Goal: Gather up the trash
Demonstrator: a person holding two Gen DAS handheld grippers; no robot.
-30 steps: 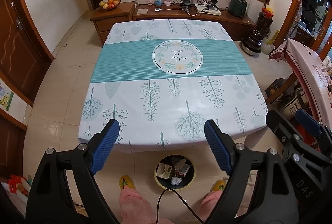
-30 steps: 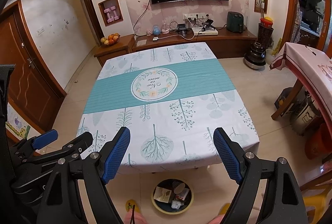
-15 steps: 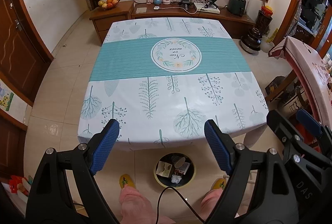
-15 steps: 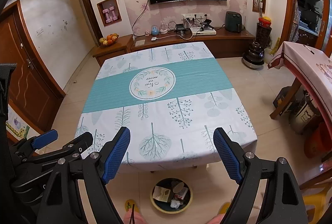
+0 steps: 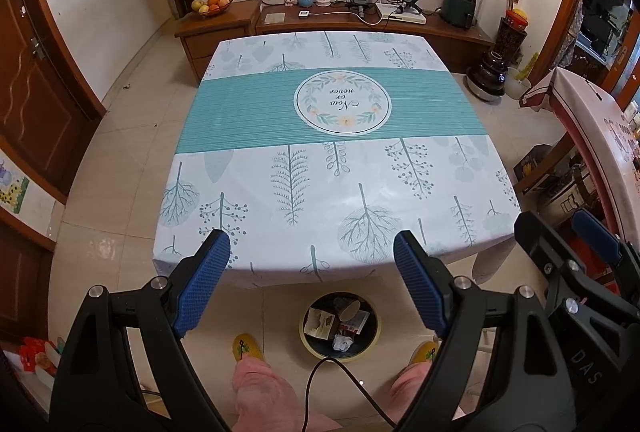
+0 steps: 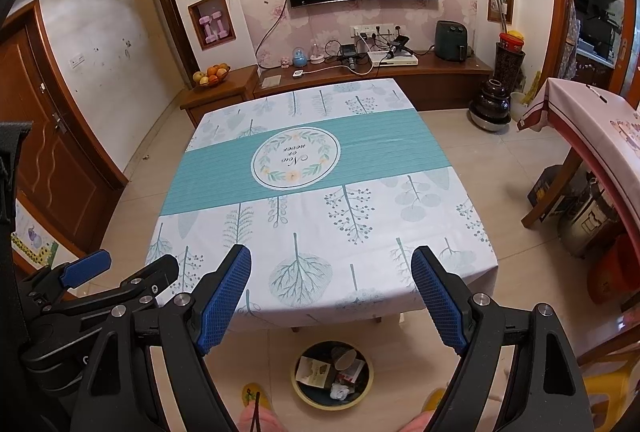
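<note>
A round yellow-rimmed trash bin (image 5: pixel 306 342) (image 6: pixel 370 382) stands on the floor just under the near edge of the table, with paper scraps, a cup and wrappers (image 5: pixel 340 320) (image 6: pixel 336 372) inside. The table (image 5: pixel 280 264) (image 6: pixel 320 296) wears a white and teal leaf-print cloth with nothing lying on it. My left gripper (image 5: pixel 312 248) hangs open above the near table edge, nothing between its blue pads. Beside it, my right gripper (image 6: pixel 332 264) is open too and holds nothing. Each gripper shows at the side of the other's view.
A person's knees in pink trousers (image 5: pixel 264 396) and yellow slippers (image 5: pixel 246 348) are below the grippers, with a black cable (image 5: pixel 316 384) between. A second table with a pink cloth (image 6: pixel 592 128) stands at right. A low wooden TV cabinet (image 6: pixel 360 76) lines the far wall.
Both views have risen or tilted back slightly, so the table sits a little lower in the frames. The grippers stay open as before.
</note>
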